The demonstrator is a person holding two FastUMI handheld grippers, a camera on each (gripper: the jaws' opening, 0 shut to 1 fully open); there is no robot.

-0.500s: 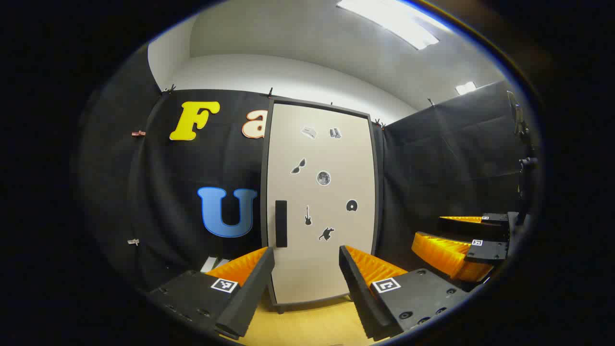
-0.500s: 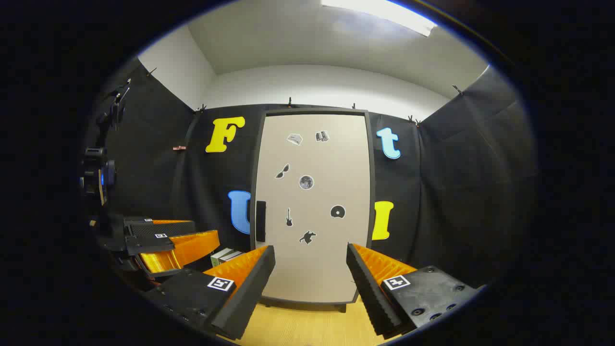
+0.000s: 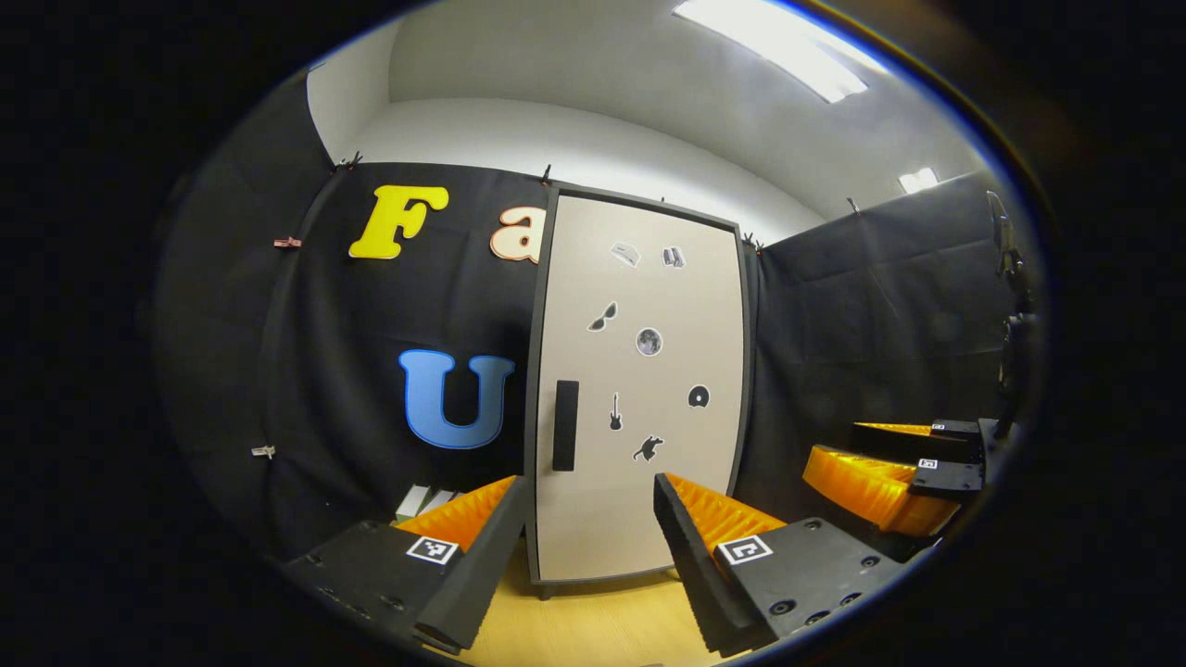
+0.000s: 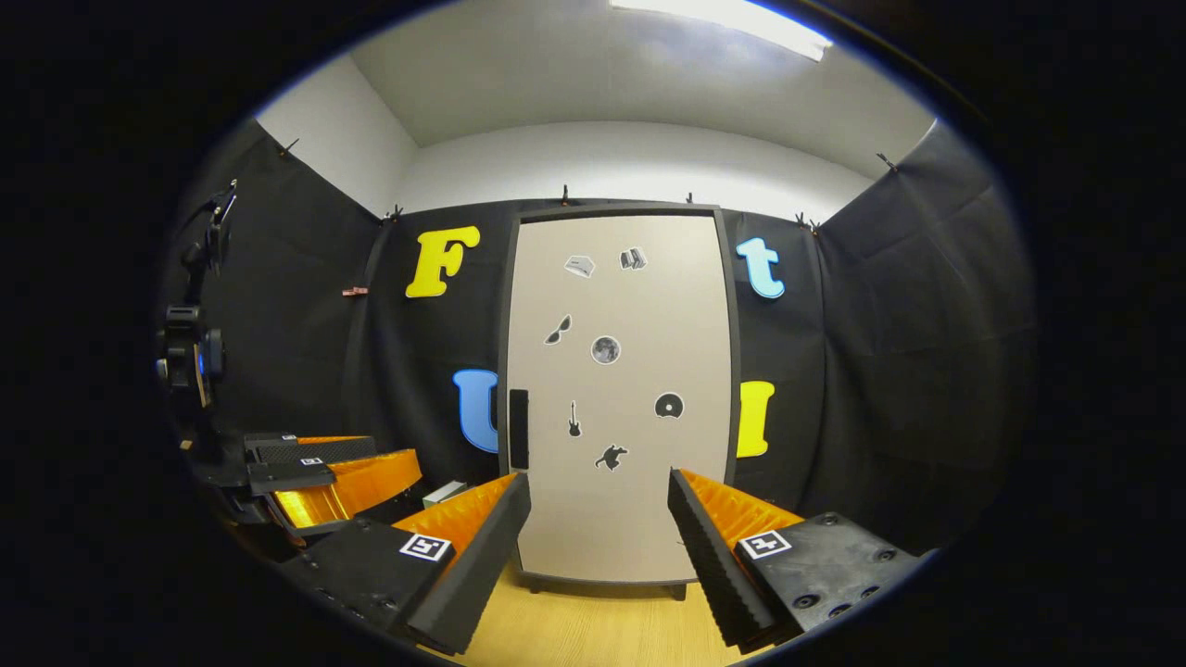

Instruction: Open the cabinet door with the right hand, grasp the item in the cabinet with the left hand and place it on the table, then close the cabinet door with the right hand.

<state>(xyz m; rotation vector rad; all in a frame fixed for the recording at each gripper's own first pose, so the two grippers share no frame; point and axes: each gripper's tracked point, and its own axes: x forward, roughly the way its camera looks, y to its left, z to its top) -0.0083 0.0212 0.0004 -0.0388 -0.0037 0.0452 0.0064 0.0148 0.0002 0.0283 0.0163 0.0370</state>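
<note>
The upright door handle (image 4: pixel 519 429) on the closed cabinet door (image 4: pixel 619 389) lies ahead-left of the empty, wide-open right claw (image 4: pixel 598 509), well apart.

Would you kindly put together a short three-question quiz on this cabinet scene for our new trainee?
1. True or false: the cabinet door is shut.
2. On which edge of the door, as seen in the right gripper view, does the dark handle sit? A) left B) right C) top
3. Fill in: both the left gripper and the right gripper have their jaws ____ and hold nothing.

Key:
1. True: the door lies flush in its frame, and nothing of the inside shows.
2. A: it is a vertical bar near the left edge, about mid-height.
3. Open: a wide gap separates each pair of fingers, short of the cabinet.
</note>
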